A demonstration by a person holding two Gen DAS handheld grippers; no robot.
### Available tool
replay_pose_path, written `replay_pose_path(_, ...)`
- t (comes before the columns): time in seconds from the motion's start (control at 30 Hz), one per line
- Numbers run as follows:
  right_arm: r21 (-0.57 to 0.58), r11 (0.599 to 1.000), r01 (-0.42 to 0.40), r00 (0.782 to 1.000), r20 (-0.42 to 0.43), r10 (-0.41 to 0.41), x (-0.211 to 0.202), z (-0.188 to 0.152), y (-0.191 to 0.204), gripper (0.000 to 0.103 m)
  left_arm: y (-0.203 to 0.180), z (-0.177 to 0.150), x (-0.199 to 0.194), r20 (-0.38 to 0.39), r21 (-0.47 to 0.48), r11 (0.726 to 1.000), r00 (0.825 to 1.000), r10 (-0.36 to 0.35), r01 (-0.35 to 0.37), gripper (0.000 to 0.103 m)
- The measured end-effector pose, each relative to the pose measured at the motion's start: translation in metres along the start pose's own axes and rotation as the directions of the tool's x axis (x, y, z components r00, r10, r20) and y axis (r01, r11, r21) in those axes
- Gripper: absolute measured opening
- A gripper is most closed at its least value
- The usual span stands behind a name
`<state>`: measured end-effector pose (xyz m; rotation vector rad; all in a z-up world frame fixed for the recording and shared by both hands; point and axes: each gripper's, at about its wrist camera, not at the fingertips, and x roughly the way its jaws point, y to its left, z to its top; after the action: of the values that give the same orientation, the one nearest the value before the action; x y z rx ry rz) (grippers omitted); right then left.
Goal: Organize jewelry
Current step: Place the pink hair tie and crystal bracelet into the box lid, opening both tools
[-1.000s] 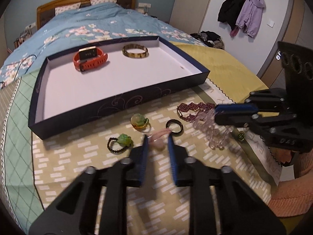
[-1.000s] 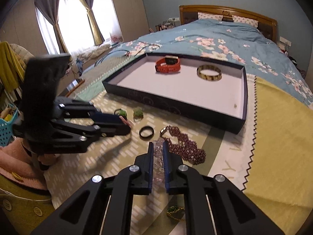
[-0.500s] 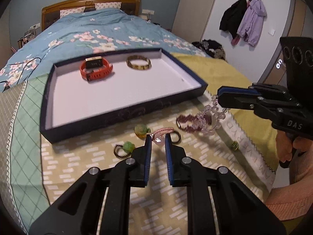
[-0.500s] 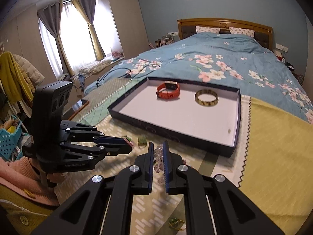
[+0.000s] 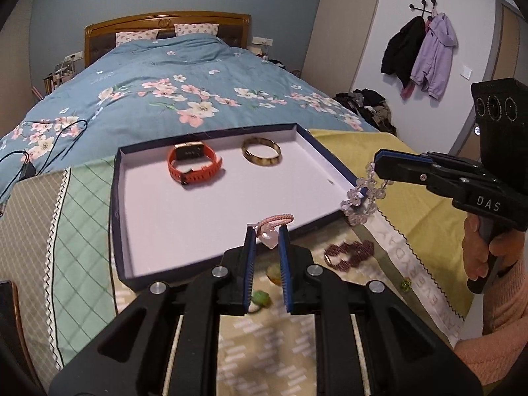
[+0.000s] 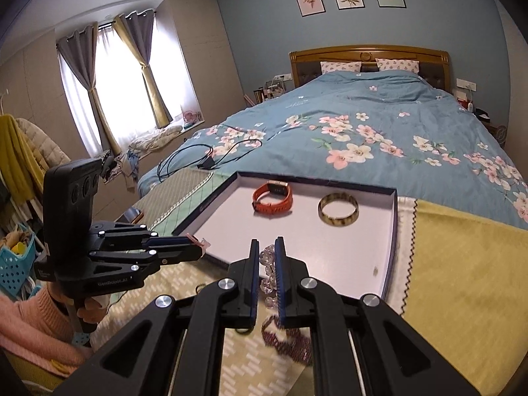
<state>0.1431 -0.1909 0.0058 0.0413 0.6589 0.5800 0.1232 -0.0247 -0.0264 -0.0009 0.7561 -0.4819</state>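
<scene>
The left gripper pinches a braided pink cord bracelet with a pale, seemingly stone charm; the right gripper clamps faceted clear beads. Both hang over the tray's near rim; beyond lie a ribbed orange watch and a glossy mottled bangle.

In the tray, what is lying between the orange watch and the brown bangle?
Nothing: between the orange watch and the brown bangle only the tray's bare white floor shows. Both wrist views show this gap.

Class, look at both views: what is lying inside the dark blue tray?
Inside the tray, an orange watch and a brown bangle lie on its white floor. Its near edge is partly covered by the gripper fingers.
</scene>
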Motion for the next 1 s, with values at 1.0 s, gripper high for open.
replay_pose_path(1.0,0.076,0.997,-0.018,0.999,-0.045,0.022,0.096,0.047,-0.031,0.008,0.046,0.040,0.077,-0.097,-0.014,0.993,0.988,0.120,-0.121,0.014)
